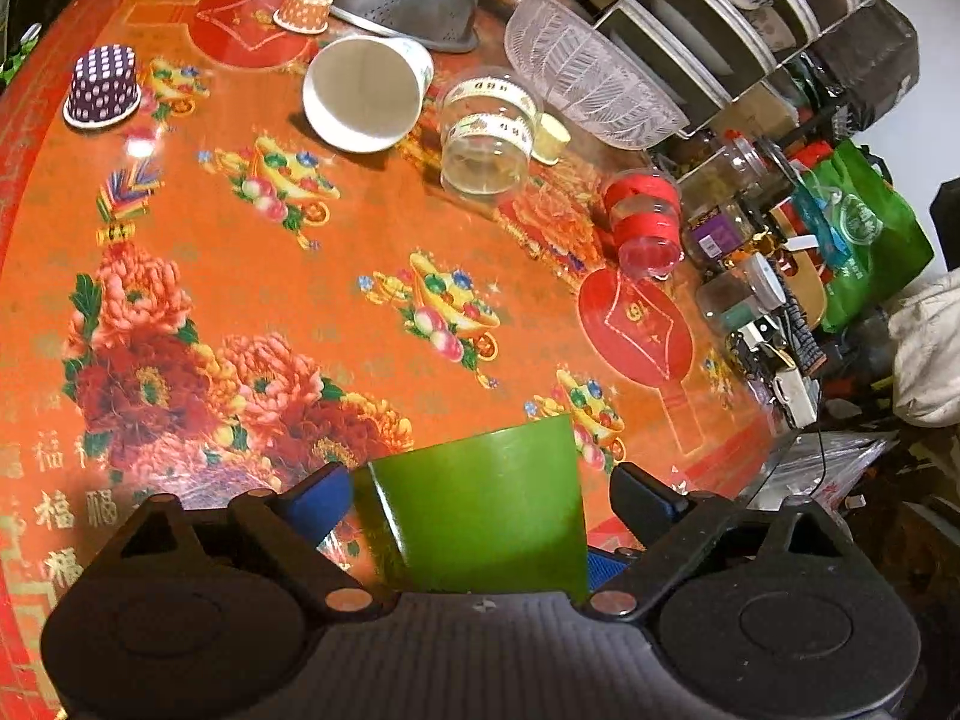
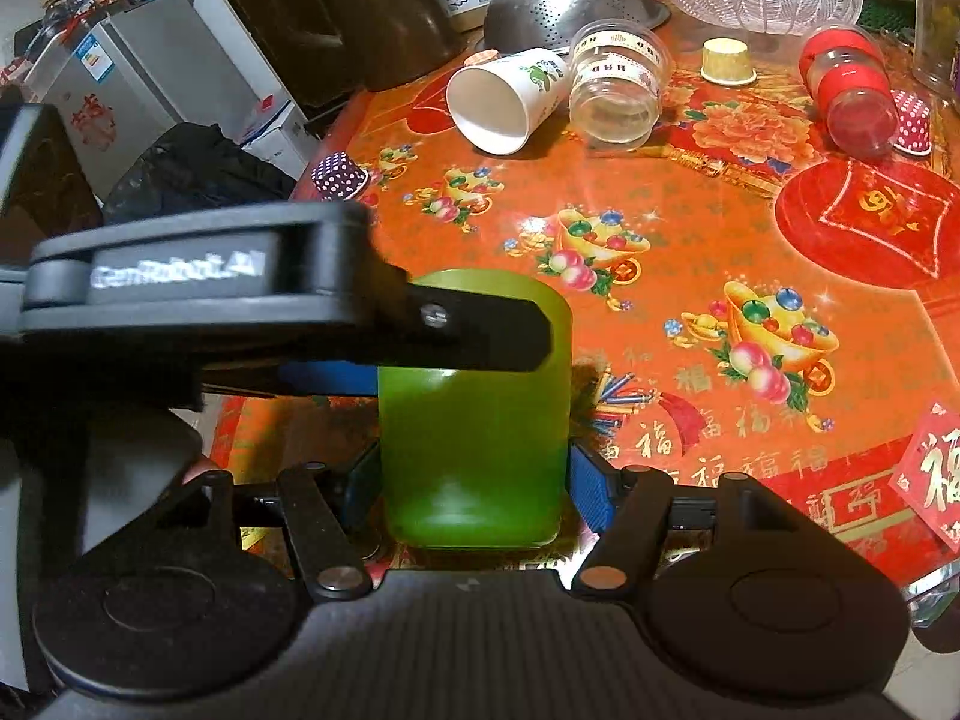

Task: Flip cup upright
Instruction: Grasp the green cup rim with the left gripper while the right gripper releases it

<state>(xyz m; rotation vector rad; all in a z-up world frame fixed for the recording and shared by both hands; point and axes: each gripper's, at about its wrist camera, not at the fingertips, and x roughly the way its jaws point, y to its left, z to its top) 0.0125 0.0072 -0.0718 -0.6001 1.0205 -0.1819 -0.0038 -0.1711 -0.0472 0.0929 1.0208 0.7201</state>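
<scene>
left wrist view first: the green cup [image 1: 480, 516] sits between my left gripper [image 1: 480, 498] fingers, tilted over the red flowered table [image 1: 360, 228]. the blue pads [image 1: 318, 501] look just beside the cup walls, but i can't tell if they're really pinching it or only flanking it. behind it there's a white paper cup [image 1: 366, 93] and a clear jar [image 1: 486, 138] lying on their sides, and a purple dotted cup [image 1: 102, 84] upside down.

right wrist view: here the same cup [image 2: 474, 444] stands straight with its flat closed end low, near my right gripper [image 2: 474, 480]. those fingers are spread about 1 cup-width and press the lower walls from both sides, so i'd call that clamped on it. the left gripper reaches in from the side with 1 finger [image 2: 480, 330] across the upper part.

what worries me: 2 grippers on 1 slick plastic cup. if they twist against each other it could pop out, roll into the paper cup, or drop off the near table edge.
</scene>
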